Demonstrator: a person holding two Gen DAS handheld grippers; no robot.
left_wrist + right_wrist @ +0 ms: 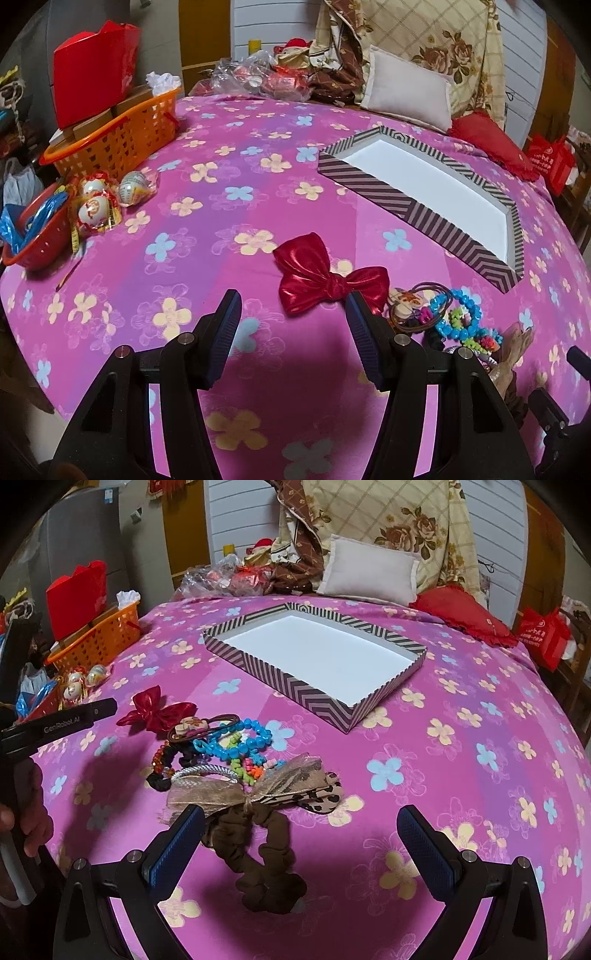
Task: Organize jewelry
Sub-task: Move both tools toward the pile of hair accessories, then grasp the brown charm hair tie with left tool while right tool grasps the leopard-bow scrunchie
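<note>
- A pile of jewelry and hair accessories is lying on a bed covered in a pink flowered sheet, near an empty striped tray.
- The left claw is hovering wide open and holding nothing, with a red satin bow lying just beyond its fingertips.
- The right claw is also gaping wide and holding nothing, with a brown scrunchie lying between its fingers.
- Blue bead bracelets, hair ties and a sheer ribbon bow are lying tangled together.
- Risk: closing on one piece is likely dragging its tangled neighbors along, spilling them short of the tray.
- Risk: the soft sheet may be bunching up between the fingers, spoiling the grip.
</note>
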